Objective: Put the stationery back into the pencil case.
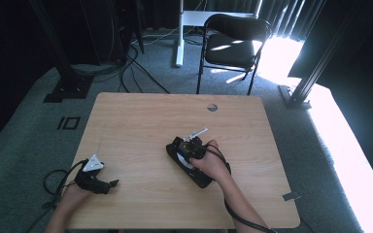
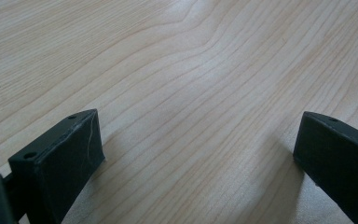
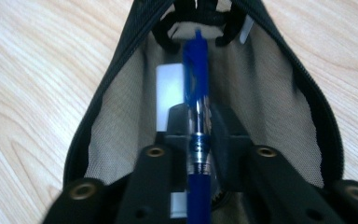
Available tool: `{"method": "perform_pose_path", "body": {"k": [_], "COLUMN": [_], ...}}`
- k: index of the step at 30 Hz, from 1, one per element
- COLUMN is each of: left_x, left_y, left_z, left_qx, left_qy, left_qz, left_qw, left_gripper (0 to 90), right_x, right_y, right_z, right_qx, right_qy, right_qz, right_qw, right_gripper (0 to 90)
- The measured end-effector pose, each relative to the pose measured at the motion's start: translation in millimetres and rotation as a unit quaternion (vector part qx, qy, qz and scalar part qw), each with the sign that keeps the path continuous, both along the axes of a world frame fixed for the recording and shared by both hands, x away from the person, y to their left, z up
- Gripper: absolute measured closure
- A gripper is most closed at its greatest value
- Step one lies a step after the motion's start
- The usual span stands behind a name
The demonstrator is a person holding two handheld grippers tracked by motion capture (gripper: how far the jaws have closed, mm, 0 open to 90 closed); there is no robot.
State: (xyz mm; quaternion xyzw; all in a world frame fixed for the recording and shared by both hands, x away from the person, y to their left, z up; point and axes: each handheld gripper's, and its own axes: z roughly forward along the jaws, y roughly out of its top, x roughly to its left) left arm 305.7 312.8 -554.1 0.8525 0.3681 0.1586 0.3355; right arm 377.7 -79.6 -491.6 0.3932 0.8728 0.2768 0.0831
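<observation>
A person is sitting at a light wooden table (image 1: 141, 126) and holding a gripper tool in each hand.

The right gripper (image 3: 200, 126) is squeezing a blue plastic pen with a see-through middle (image 3: 197, 93). Its two black jaws are pressing on the pen from both sides, so the pen is sitting tight between them. The pen is pointing straight away from the camera that is riding on this gripper. Its far end, the part with the blue clip, is reaching into an open black zip-up pencil case with a tan cloth lining (image 3: 284, 93). Inside the case, just beside the pen, a small white block (image 3: 169, 88) is lying against the lining. It looks like an eraser, but it is hard to be sure. The black zipper edge of the case is running around the pen on both sides.

In the high view, the right gripper (image 1: 190, 149) is sitting near the middle of the table, right over the black pencil case (image 1: 201, 178). The case is lying flat on the wood, and the person's right hand (image 1: 212, 162) is resting over part of it.

The left gripper (image 1: 112, 184) is staying near the front left corner of the table, well apart from the case. In the left gripper view, its two black jaws are standing wide apart, with bare wood (image 2: 191, 84) between them. It is holding nothing.
</observation>
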Motion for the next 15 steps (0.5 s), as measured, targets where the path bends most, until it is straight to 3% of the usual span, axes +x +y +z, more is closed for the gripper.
{"method": "perform_pose_path", "body": {"k": [6, 10, 15], "left_x": [0.0, 0.0, 0.0], "left_y": [0.0, 0.0, 0.0], "left_z": [0.0, 0.0, 0.0], "left_qx": [0.0, 0.0, 0.0], "left_qy": [0.0, 0.0, 0.0], "left_qz": [0.0, 0.0, 0.0], "left_qw": [1.0, 1.0, 1.0], "left_gripper": [1.6, 1.5, 1.6], "right_x": [-2.0, -4.9, -7.0], "right_y": [-3.2, -10.0, -24.7], "right_z": [7.5, 19.4, 37.2], "right_qx": [0.016, 0.048, 0.089], "right_qy": [-0.007, -0.023, -0.055], "right_qz": [-0.001, -0.001, -0.013], "right_qw": [0.9998, 0.9986, 0.9944], "right_gripper": [72.3, 69.2, 62.7]}}
